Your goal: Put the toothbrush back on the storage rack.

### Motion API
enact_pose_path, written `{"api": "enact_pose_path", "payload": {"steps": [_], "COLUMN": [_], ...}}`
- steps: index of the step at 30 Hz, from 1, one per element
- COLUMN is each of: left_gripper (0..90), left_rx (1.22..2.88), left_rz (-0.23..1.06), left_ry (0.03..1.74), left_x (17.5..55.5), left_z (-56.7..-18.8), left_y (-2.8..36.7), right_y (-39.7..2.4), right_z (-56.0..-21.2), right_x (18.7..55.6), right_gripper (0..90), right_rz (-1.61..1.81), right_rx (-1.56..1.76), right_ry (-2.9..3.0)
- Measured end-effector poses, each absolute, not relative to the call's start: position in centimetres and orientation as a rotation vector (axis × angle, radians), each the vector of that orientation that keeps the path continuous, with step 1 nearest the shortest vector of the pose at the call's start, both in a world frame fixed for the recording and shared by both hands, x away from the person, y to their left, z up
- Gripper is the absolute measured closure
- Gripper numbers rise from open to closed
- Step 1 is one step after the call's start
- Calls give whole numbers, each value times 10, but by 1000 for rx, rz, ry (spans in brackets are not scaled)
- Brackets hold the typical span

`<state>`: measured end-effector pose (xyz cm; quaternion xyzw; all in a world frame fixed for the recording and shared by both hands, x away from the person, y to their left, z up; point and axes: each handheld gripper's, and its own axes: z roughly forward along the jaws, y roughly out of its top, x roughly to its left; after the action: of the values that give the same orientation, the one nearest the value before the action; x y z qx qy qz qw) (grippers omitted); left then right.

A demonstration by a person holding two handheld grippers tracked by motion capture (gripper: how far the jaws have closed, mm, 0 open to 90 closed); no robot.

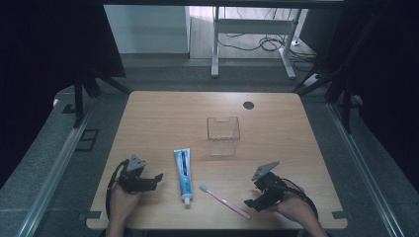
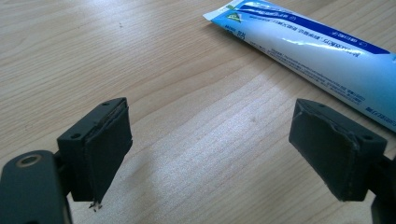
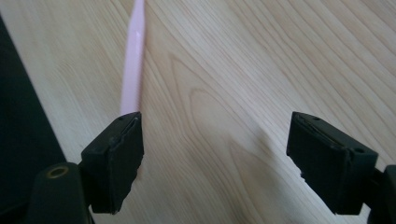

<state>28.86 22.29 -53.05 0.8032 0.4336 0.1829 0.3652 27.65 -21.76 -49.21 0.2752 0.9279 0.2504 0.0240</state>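
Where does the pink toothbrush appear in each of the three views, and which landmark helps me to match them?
High view: the pink toothbrush lies at bottom centre, slanting between the toothpaste tube and the right gripper.
Left gripper view: not in this picture.
Right gripper view: its handle runs from the top edge down behind the left-hand jaw.
Shared landmark: the wooden table.

Pink toothbrush (image 1: 225, 200), blue-and-white toothpaste tube (image 1: 183, 173), pale woodgrain table (image 1: 163, 123), black grippers.

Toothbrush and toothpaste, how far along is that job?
Nothing looks done: the toothpaste tube and pink toothbrush both lie on the table, the clear holder empty. The right gripper, jaws open, is at the toothbrush handle. Picking up and placing remain.
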Motion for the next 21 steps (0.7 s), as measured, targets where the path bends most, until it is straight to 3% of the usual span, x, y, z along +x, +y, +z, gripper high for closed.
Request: {"api": "enact_pose_path", "payload": {"steps": [6, 11, 14, 21], "left_gripper": [131, 131, 131, 131], "left_rx": [2061, 2061, 2064, 2076], "left_rz": [470, 471, 472, 470], "left_ry": [1113, 1112, 1112, 1104], "left_x": [289, 288, 288, 289], "left_z": [-531, -531, -531, -530], "left_y": [222, 222, 222, 222], "right_y": [-206, -198, -189, -169], "right_z": [-489, -487, -486, -486], "right_x": [277, 277, 278, 278], "right_gripper": [213, 295, 397, 491], "right_rz": [796, 768, 742, 627], "right_rx": [808, 773, 744, 711], "right_ry": [2874, 2879, 2917, 2984]}}
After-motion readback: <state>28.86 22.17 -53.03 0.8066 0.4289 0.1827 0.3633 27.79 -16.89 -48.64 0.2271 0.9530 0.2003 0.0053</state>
